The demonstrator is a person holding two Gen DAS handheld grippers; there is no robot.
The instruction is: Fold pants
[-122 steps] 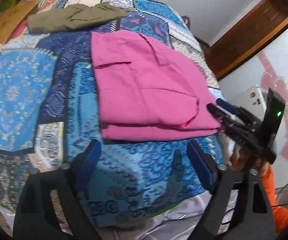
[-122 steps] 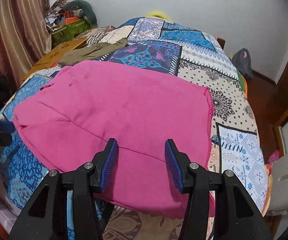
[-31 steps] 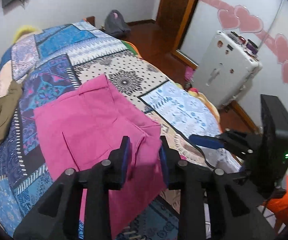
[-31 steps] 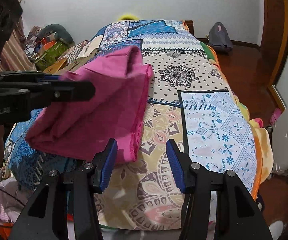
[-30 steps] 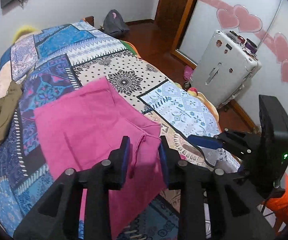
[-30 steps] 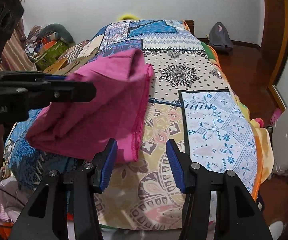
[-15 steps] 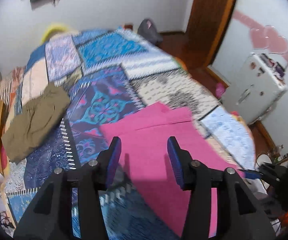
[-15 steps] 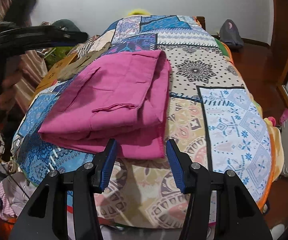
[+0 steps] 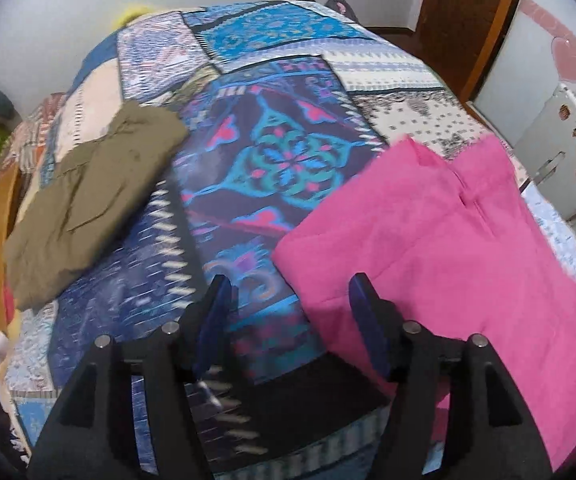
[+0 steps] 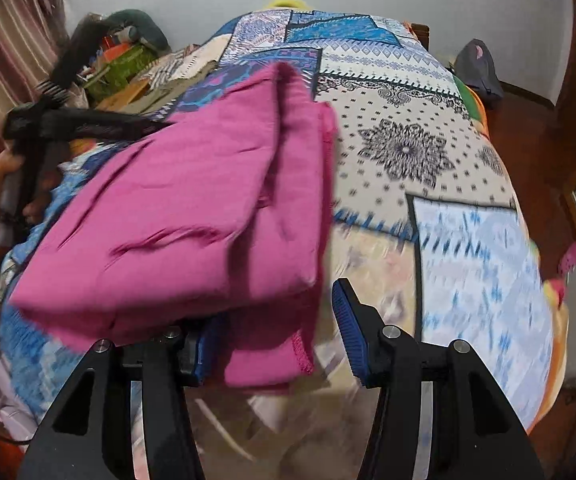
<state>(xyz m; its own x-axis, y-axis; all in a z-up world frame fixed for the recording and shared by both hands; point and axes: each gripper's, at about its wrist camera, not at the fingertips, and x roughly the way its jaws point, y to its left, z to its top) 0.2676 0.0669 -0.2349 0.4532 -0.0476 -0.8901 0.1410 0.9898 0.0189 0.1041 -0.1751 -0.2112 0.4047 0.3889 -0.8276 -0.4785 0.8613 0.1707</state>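
A: Left wrist view: what do you count?

B: I count two garments on one patchwork bedspread (image 9: 284, 160). The pink pants (image 9: 455, 240) lie folded in a soft, roughly rectangular stack at the right, with one pocket slit showing on top. The olive garment (image 9: 88, 196), a crumpled cloth, lies well apart at the left. My left gripper (image 9: 288, 320) has its two blue-padded fingers spread wide, holding nothing; the right finger sits just beside the pants' left edge. Bare bedspread lies between the two garments. One white case (image 9: 559, 160) stands beyond the bed's right side.

A: Right wrist view?

B: I see the same pink pants (image 10: 192, 216), one stack of several layers with stitched hems at the near corner, lying on the bed's left half. My right gripper (image 10: 276, 332) has its fingers spread; the near hem hangs between them, and the left finger is partly hidden under the cloth. I cannot tell whether either pad touches it. To the right of the pants the bedspread (image 10: 427, 160) is bare up to its edge. The left gripper (image 10: 88, 126) shows as a dark blur at the pants' far left corner.
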